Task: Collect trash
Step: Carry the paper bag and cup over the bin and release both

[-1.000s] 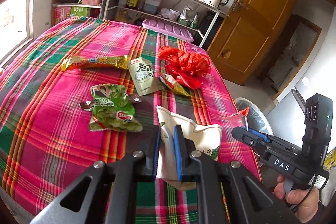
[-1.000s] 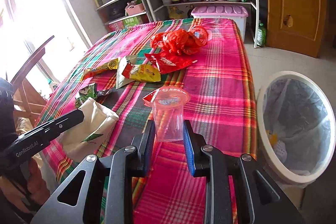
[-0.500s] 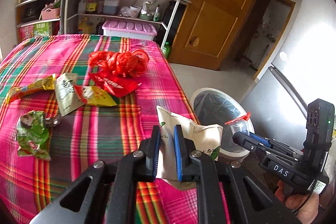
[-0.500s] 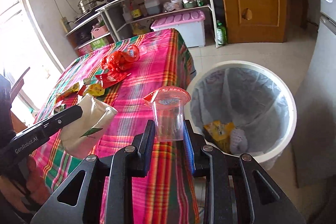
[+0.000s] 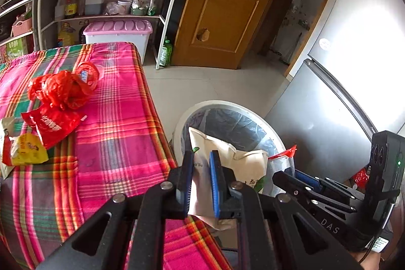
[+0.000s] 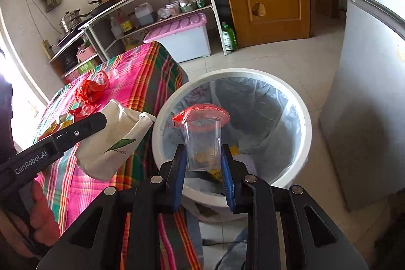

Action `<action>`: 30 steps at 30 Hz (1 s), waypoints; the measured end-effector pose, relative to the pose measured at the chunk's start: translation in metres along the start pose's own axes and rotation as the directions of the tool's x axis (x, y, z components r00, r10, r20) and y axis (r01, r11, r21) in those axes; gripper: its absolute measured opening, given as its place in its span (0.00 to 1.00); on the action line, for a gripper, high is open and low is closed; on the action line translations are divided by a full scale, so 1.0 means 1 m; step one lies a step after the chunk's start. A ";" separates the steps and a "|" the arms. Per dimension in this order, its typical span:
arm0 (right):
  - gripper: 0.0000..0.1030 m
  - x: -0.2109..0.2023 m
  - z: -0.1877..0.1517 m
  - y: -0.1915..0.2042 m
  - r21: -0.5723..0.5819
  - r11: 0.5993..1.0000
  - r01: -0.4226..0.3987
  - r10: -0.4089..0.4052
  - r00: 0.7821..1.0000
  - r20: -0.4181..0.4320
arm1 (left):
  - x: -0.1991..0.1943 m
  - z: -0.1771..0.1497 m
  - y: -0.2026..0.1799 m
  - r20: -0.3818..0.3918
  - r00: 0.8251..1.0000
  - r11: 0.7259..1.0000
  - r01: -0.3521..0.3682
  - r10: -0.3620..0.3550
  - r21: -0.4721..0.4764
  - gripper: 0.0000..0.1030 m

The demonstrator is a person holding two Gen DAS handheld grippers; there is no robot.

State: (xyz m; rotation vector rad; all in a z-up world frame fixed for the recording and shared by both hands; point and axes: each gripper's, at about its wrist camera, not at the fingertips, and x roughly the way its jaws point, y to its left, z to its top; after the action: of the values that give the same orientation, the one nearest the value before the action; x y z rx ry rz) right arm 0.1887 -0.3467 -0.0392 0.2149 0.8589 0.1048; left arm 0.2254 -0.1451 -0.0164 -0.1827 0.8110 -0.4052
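Trash bin point(image 6: 301, 118) sits at twelve o'clock under my right gripper point(image 6: 202, 166) clamping the cup point(image 6: 202, 141); my left gripper point(image 5: 202, 176) pinching the white pouch point(image 5: 243, 163) trails at nine.

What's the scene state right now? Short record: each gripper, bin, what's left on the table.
left gripper: shut on white pouch, at the bin's near rim
right gripper: shut on clear plastic cup with red peeled lid, over the bin opening
bin: white, lined with a clear bag, some trash already inside
table: red plastic bag, red wrapper, yellow wrapper not yet collected
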 end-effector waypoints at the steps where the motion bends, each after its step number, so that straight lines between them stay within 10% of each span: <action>1: 0.27 0.002 0.001 -0.004 0.007 1.000 0.005 -0.005 1.000 -0.001 | 0.005 0.001 -0.002 -0.007 1.000 1.000 0.001 -0.001 0.001 0.13; 13: 0.29 0.021 0.005 -0.037 0.071 0.995 0.075 -0.074 0.997 -0.014 | 0.058 0.009 -0.020 -0.065 0.997 0.999 0.032 -0.032 -0.009 0.14; 18: 0.45 0.020 0.004 -0.038 0.071 0.994 0.085 -0.085 0.996 -0.005 | 0.065 0.008 -0.016 -0.075 0.997 0.999 0.033 -0.036 -0.031 0.14; 30: 0.48 -0.005 0.004 -0.017 0.043 0.998 0.048 -0.051 0.997 0.063 | 0.018 0.001 0.000 0.007 1.000 0.999 0.019 -0.018 -0.035 0.16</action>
State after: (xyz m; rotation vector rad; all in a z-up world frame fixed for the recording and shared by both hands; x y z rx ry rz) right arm 0.1883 -0.3647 -0.0368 0.2344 0.8021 0.0333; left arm 0.2370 -0.1529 -0.0280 -0.2245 0.8105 -0.4077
